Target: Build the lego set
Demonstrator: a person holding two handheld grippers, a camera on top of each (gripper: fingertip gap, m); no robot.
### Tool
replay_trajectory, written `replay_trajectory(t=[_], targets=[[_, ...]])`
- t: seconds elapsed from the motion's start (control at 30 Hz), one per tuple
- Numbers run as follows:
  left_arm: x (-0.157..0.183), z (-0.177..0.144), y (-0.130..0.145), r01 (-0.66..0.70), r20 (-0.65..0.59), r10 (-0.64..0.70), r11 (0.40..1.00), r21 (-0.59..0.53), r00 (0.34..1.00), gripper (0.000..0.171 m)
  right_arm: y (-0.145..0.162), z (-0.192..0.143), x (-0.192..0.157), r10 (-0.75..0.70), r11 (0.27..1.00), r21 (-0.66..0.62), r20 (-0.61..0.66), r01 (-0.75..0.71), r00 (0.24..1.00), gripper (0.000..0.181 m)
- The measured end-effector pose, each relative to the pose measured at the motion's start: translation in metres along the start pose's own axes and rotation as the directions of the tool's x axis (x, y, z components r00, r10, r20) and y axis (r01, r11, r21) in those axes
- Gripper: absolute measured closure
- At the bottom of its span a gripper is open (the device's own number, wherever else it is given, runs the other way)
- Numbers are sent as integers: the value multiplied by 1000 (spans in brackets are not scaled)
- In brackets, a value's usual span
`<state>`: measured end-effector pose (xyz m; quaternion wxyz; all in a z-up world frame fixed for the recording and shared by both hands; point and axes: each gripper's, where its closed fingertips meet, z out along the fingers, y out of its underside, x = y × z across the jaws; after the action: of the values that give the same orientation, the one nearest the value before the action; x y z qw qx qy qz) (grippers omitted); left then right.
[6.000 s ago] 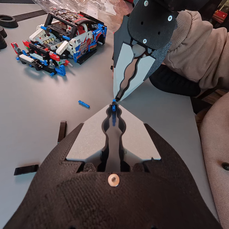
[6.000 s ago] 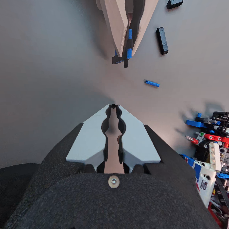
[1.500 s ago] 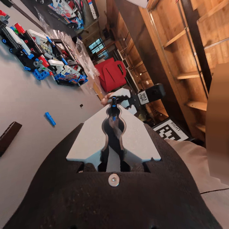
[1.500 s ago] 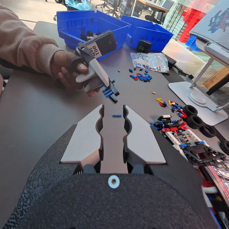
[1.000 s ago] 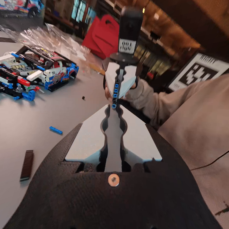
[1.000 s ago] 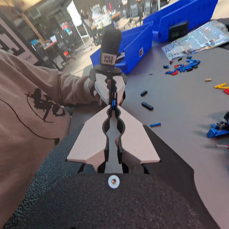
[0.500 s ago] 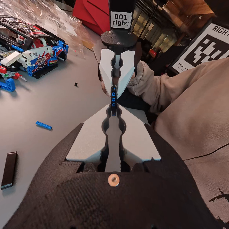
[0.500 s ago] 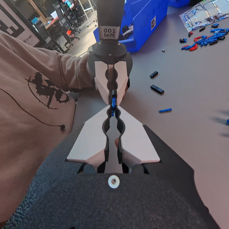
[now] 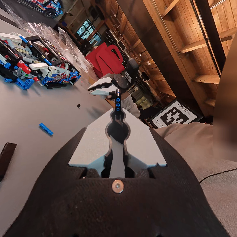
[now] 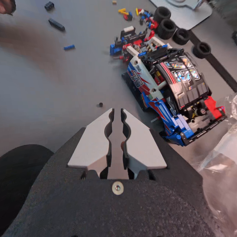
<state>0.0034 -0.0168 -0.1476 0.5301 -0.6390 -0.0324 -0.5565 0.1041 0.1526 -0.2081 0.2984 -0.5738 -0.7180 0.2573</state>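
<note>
The left gripper [image 9: 117, 110] is raised off the counter [image 9: 42, 112] and tilted, its jaws clenched on the lower end of a black beam [image 9: 117, 101] studded with blue pins, which stands up past the tips. Beyond it in the left wrist view the right gripper [image 9: 91, 90] hangs in the air, turned sideways and pointing left; a hand [image 9: 111, 96] holds it, mostly hidden behind the grey fingers. In its own view the right gripper [image 10: 117, 109] tips down over the counter [image 10: 51, 83] with its jaws slightly parted and nothing between them. A tiny black piece [image 10: 100, 104] lies on the counter just beyond and left of its tips. The half-built car [image 10: 165, 88] sits to the right of the tips, its far end blurred. Farther off lie four black tyres [image 10: 166, 27], a scatter of small coloured parts [image 10: 138, 14], a loose blue pin [image 10: 69, 47] and a black bar [image 10: 56, 26]. Clear plastic bags [image 10: 221, 160] fill the near right edge, smeared by motion. A dark sleeve [image 10: 19, 166] is cut off at the lower left. In the left wrist view a blurred patch covers the right edge.
</note>
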Motion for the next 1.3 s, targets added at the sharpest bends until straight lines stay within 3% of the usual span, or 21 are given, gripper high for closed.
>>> replay_trajectory(t=[0.1, 0.33, 0.63, 0.73, 0.8, 0.87, 0.93, 1.0, 1.1, 1.3], targets=[[-4, 3, 5, 10, 15, -10, 1000, -21, 1000, 166, 10, 18, -14, 12, 1000, -22, 89, -10, 996, 172], [-18, 3, 14, 15, 95, -8, 998, -68, 995, 166, 18, 46, -32, -54, 978, -189, 169, 86, 984, 167], [-19, 4, 18, 15, 102, -6, 996, -88, 995, 166, 16, 49, -36, -60, 973, -207, 188, 100, 980, 166], [-22, 5, 21, 7, 119, 5, 995, -102, 993, 166, 16, 50, -37, -63, 972, -211, 194, 105, 979, 176], [-21, 4, 20, 9, 117, 2, 995, -95, 993, 166, -2, 46, -36, -66, 990, -110, 184, 87, 981, 176], [-14, 4, 16, 21, 72, -17, 997, -68, 997, 166, -48, 27, -44, -36, 988, 154, 230, 0, 973, 176], [-1, 4, 8, 23, -8, -23, 1000, -21, 1000, 166, -100, -4, -61, -50, 888, 448, 326, -108, 944, 176], [17, 3, -2, -5, -103, 9, 999, 42, 995, 166, -137, -29, -79, -51, 735, 625, 441, -265, 896, 177], [31, 1, -7, -78, -133, 89, 994, 82, 987, 166, -160, -32, -111, -67, 642, 652, 572, -404, 817, 178], [32, 0, -10, -159, -90, 169, 982, 100, 982, 166, -169, -5, -144, -54, 661, 600, 637, -451, 769, 177]])
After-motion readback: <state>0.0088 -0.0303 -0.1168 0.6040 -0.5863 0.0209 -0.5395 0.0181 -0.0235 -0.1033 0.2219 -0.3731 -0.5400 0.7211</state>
